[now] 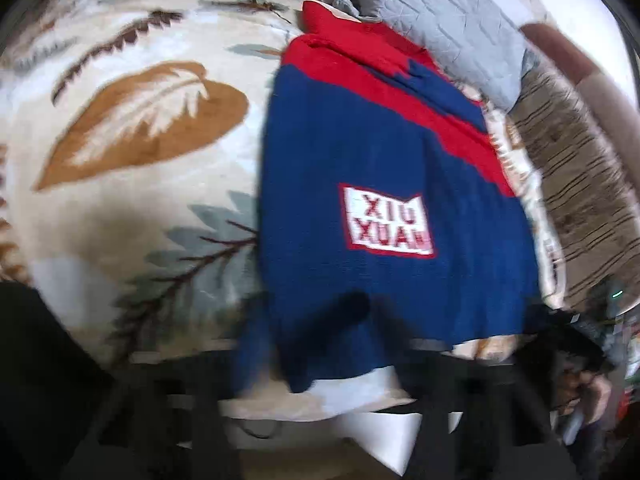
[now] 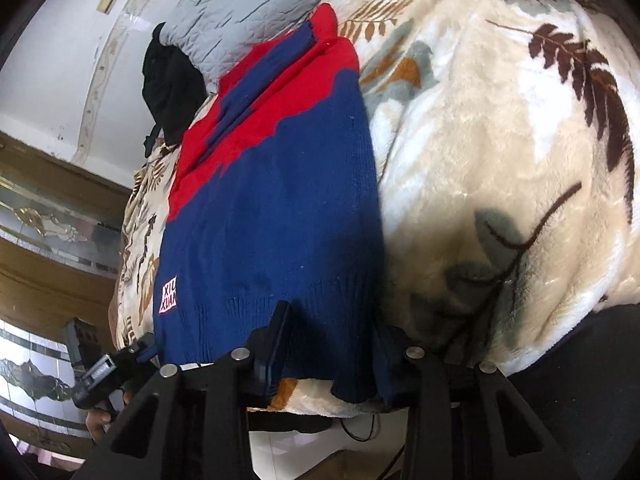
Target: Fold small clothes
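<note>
We see sweater (image 2: pixel 272 216) flat on bed blanket (image 2: pixel 500 168), centre frame, sleeves already folded in. Left gripper (image 2: pixel 140 350) pressed together on hem corner, lower left. Right gripper (image 2: pixel 332 344) pinching hem, bottom centre. Left to do, we judge: bottom-to-top fold.

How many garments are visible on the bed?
2: the blue-and-red sweater lies flat on the leaf-print blanket, hem at the near edge; a black garment sits beyond its collar, by the grey quilt.
</note>
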Demonstrator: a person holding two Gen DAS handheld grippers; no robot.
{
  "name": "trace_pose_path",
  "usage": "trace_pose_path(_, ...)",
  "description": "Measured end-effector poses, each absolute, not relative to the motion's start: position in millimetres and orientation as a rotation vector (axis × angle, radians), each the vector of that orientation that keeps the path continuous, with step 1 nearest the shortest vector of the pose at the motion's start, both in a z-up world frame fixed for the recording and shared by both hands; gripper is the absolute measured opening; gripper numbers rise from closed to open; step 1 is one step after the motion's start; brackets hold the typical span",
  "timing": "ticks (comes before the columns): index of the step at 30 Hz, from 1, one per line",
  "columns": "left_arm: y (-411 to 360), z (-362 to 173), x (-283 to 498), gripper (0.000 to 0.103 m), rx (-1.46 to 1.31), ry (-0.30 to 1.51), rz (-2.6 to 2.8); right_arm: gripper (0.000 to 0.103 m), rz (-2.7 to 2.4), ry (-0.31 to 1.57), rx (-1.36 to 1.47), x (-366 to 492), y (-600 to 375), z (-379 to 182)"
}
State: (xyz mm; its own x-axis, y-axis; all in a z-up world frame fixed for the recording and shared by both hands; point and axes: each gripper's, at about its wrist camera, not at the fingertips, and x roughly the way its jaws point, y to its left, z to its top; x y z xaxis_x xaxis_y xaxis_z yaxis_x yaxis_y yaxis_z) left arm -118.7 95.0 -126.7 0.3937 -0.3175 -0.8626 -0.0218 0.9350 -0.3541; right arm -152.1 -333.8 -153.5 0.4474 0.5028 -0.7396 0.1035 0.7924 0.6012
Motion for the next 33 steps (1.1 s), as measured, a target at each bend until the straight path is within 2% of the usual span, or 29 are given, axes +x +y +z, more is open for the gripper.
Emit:
trace_pose_path(1,98,-129,-118,0.007,-0.339,1.169,-0.198,0.026,0.264,1.101,0.620,-151,-332,-152)
trace_pose_path(2,104,-130,-117,0.006,-0.392,1.175,-0.209,0.006,0.256,1.112,0.592,-151,-331,-151)
trace_pose_path(5,115,-109,-121,0.005,-0.458,1.108,-0.233,0.006,0.262,1.137,0.590,-148,-329,-144)
trace_pose_path(8,122,-79,-129,0.004,-0.468,1.014,-0.245,0.006,0.304,1.054,0.606,-150,-333,-111)
trace_pose_path(10,124,-84,-126,0.005,-0.468,1.020,-0.241,0.006,0.311,1.010,0.605,-150,-338,-94)
trace_pose_path(14,128,-135,-119,0.004,-0.505,1.176,-0.176,0.006,0.276,1.105,0.655,-142,-346,-135)
trace_pose_path(16,130,-122,-124,0.004,-0.522,1.118,-0.197,0.006,0.269,1.139,0.686,-145,-345,-150)
trace_pose_path(19,130,-98,-127,0.005,-0.495,1.030,-0.218,0.006,0.307,1.068,0.701,-151,-348,-134)
trace_pose_path(22,130,-124,-117,0.005,-0.501,1.118,-0.193,0.006,0.329,1.031,0.673,-148,-349,-124)
trace_pose_path(24,132,-140,-117,0.004,-0.529,1.170,-0.173,0.006,0.292,1.105,0.677,-141,-349,-146)
trace_pose_path(26,133,-125,-123,0.005,-0.526,1.111,-0.185,0.006,0.288,1.138,0.720,-141,-353,-159)
trace_pose_path(28,135,-113,-125,0.005,-0.498,1.060,-0.194,0.006,0.321,1.078,0.728,-147,-352,-144)
trace_pose_path(30,135,-125,-117,0.005,-0.489,1.101,-0.192,0.006,0.331,1.047,0.706,-148,-354,-134)
trace_pose_path(31,137,-141,-113,0.005,-0.517,1.162,-0.168,0.006,0.322,1.069,0.692,-145,-355,-140)
trace_pose_path(33,136,-141,-114,0.004,-0.538,1.149,-0.166,0.006,0.285,1.142,0.747,-141,-358,-164)
